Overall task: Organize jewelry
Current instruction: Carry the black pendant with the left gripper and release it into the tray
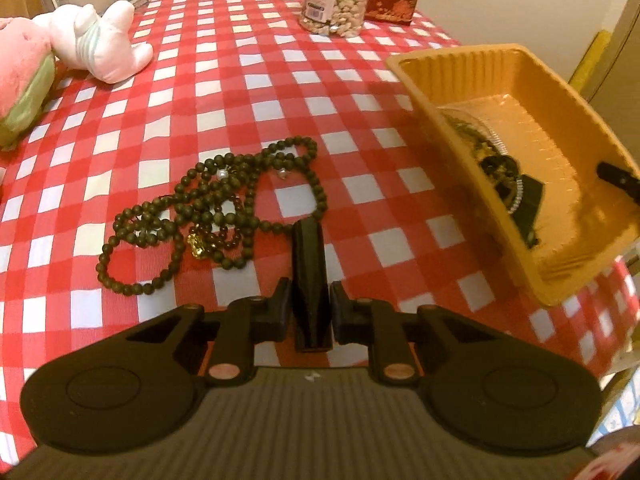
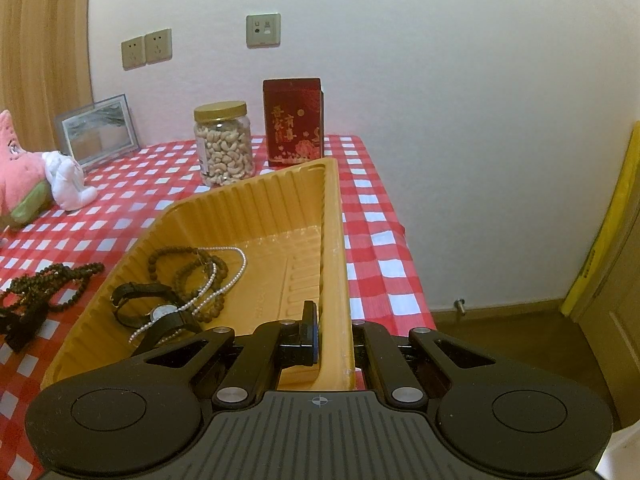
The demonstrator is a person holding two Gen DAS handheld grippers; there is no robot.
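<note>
A tangle of dark bead necklaces (image 1: 216, 208) lies on the red checked tablecloth, also at the left edge of the right wrist view (image 2: 48, 284). My left gripper (image 1: 310, 232) is shut and empty, its tip just right of the beads. An orange plastic tray (image 1: 472, 64) is tilted up off the table. It holds bead bracelets (image 2: 188, 268), a pearl strand (image 2: 224, 284) and a black watch (image 2: 160, 312). My right gripper (image 2: 332, 320) is shut on the tray's right wall (image 2: 332, 240).
At the back of the table stand a jar of cashews (image 2: 224, 144), a red box (image 2: 296, 120) and a picture frame (image 2: 98, 130). Plush toys (image 1: 80, 36) lie at the far left. The table's right edge (image 2: 400, 240) drops to the floor.
</note>
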